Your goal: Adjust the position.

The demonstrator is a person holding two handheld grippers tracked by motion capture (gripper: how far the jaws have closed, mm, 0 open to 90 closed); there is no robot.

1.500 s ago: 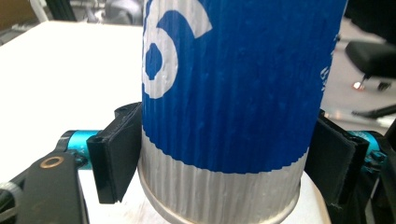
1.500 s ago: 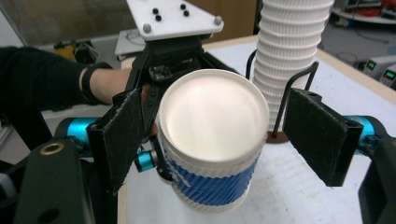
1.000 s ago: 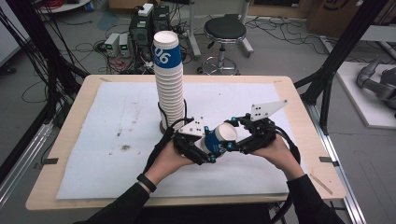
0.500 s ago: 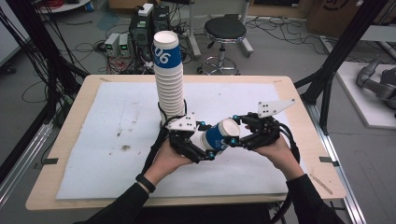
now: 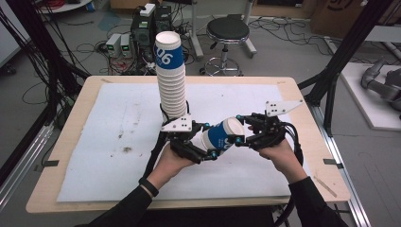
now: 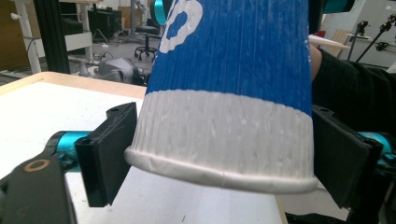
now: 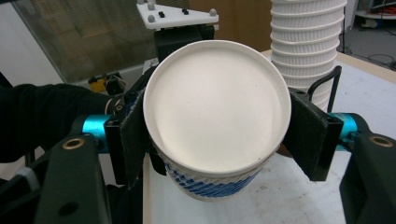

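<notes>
In the high view, a blue and white paper cup [image 5: 223, 136] lies tipped on its side in the air above the white mat [image 5: 113, 142], nearer the front edge of the table [image 5: 71, 113] than the back, held between both grippers. The left gripper [image 5: 208, 150] clamps the cup's rim end and the right gripper [image 5: 239, 131] clamps its base end, each in a hand [image 5: 171, 163]. Just behind them a tall stack of cups [image 5: 171, 80] stands upright near the middle of the mat. In the left gripper view, the cup [image 6: 229, 93] hangs between the two black jaws, its white rim lowest; the left jaw presses its rim band and the right jaw sits against its other side, so the fingers are narrowed onto it. In the right gripper view, the cup's white base [image 7: 217, 107] faces the camera, both jaws pressed to its sides, with the stack [image 7: 308, 46] standing behind at the right on the mat.
</notes>
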